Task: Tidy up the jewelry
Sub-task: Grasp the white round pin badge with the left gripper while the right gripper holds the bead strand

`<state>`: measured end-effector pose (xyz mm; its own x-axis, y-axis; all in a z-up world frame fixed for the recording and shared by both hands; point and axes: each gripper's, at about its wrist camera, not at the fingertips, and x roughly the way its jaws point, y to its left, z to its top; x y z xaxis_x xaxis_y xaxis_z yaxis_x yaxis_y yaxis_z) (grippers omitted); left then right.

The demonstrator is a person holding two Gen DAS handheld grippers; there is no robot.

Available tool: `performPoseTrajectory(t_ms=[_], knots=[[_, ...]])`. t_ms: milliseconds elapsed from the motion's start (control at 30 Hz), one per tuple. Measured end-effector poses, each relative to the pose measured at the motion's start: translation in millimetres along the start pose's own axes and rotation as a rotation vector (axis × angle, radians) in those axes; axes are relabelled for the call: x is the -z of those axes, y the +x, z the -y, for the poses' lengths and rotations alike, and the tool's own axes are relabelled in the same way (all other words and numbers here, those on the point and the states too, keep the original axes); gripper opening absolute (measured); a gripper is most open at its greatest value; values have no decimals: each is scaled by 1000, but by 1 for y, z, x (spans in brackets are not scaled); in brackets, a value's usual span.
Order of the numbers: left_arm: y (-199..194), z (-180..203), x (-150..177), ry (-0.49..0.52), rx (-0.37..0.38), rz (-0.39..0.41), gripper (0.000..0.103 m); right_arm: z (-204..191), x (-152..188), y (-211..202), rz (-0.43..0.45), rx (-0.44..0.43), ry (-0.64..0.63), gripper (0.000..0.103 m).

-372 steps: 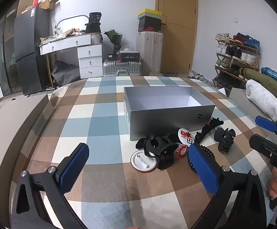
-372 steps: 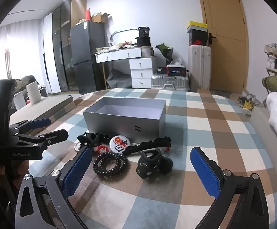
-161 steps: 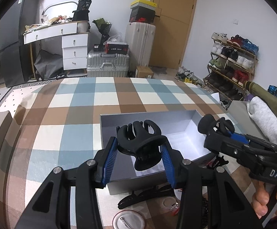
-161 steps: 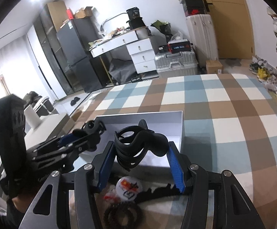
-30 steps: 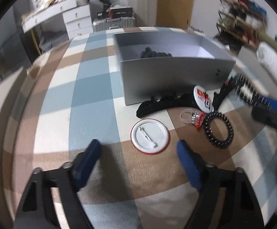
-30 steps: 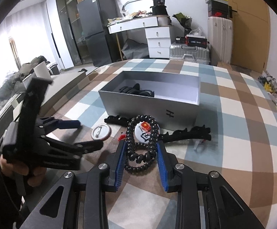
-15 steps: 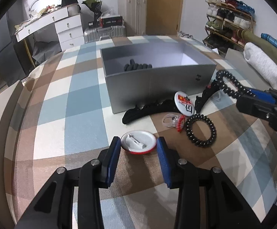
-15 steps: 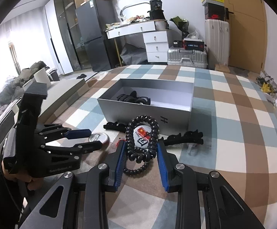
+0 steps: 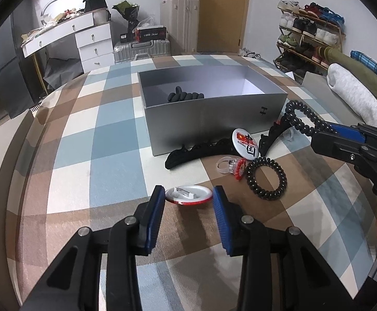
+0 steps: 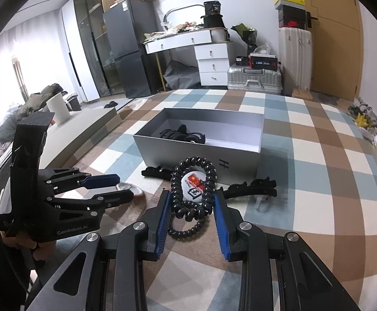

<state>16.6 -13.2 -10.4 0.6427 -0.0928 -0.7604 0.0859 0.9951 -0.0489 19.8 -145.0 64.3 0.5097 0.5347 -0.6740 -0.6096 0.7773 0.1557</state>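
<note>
Box [image 9: 214, 119] top open; hair clips [image 9: 201, 153], badge [image 9: 246, 143] crowd front wall.

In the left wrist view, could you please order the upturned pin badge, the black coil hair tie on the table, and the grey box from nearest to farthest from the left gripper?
1. Upturned pin badge: between the pads of the left gripper.
2. Black coil hair tie: flat on the table, to the right.
3. Grey box: beyond, at the back, holding black hair clips.
</note>
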Motion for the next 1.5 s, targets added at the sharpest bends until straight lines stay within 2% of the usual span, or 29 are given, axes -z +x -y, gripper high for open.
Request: performPoseTrajectory(t_ms=[433,700,800,833,900,933,967,1133,1167,1200,1300,1500], knots=[[-5,0,-3,3,16,20,28,1,2,2,-9,3,-4,32],[14,1,7,16,7,-66,28,1,3,2,-9,1,-3,32],[14,1,7,18,-6,-67,28,1,3,1,-10,1,-4,33],[14,1,6,15,-6,-69,29,1,3,1,-10,1,-4,33],[16,0,4,7,-6,-75,40,1,3,1,-10,0,-4,33],[17,1,3,6,-10,-77,53,1,3,1,-11,0,-5,33],[18,1,3,8,-19,-76,57,1,4,1,-11,0,-6,33],[22,3,2,18,-38,-69,55,1,4,1,-10,1,-6,33],[22,3,2,14,-40,-66,43,1,4,0,-10,1,-6,33],[21,3,1,14,-41,-62,36,1,4,0,-9,2,-5,33],[20,3,0,8,-35,-59,37,1,4,0,-11,3,-4,33],[5,4,-2,0,-11,10,37,1,4,-1,-8,4,-4,33]])
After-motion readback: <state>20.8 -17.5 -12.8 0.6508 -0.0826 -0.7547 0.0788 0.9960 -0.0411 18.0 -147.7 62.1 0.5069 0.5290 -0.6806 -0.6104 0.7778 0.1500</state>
